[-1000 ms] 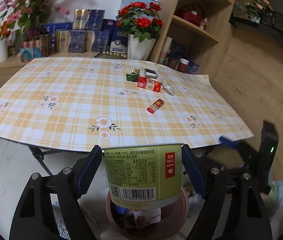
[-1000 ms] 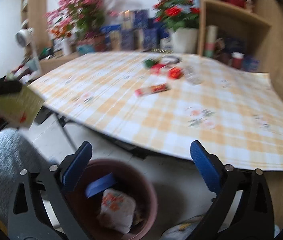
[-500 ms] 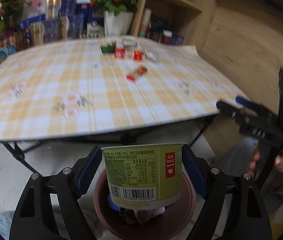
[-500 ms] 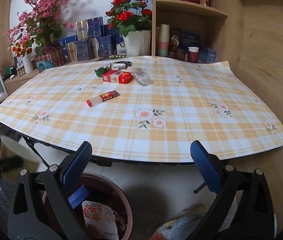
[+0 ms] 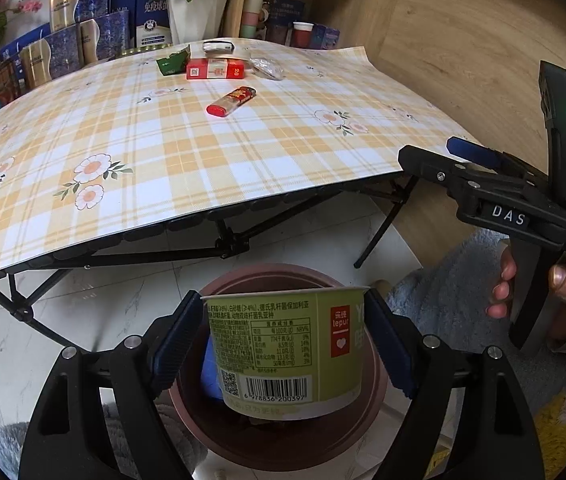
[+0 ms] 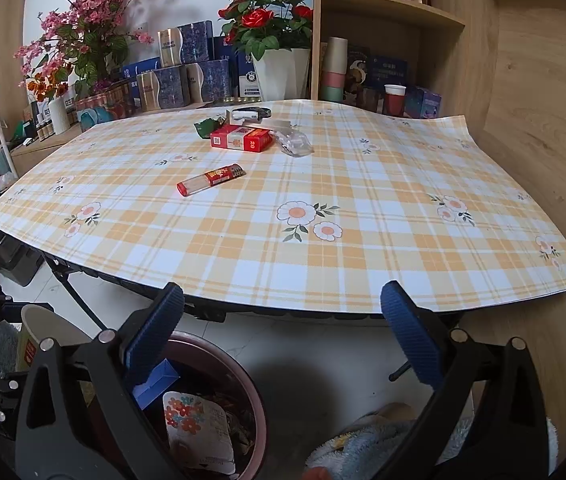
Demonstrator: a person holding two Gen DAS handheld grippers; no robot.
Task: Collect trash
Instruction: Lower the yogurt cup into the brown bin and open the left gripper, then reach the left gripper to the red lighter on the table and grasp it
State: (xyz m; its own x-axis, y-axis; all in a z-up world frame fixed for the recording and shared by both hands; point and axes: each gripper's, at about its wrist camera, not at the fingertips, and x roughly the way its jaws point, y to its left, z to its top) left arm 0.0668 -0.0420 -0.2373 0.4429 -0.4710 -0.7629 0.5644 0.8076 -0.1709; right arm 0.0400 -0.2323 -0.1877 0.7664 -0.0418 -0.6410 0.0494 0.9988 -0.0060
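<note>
A: Starting big: checked table [image 6: 363,216] ahead of both tongs, brown bin [image 5: 283,432] directly under the left gripper [image 5: 283,344].

B: Grip?

A: Left gripper clamped on green yogurt cup [image 5: 287,356] over the bin; label reads "lepur", barcode 6 978836 200397. Right gripper [image 6: 283,332] spread wide, nothing between, bin below-left of it.

B: Other text?

A: "DAS" on right gripper body. Beyond the tongs: red pack [image 6: 241,139] marked "20", red lighter [image 6: 211,180] nearer, print unreadable.
</note>
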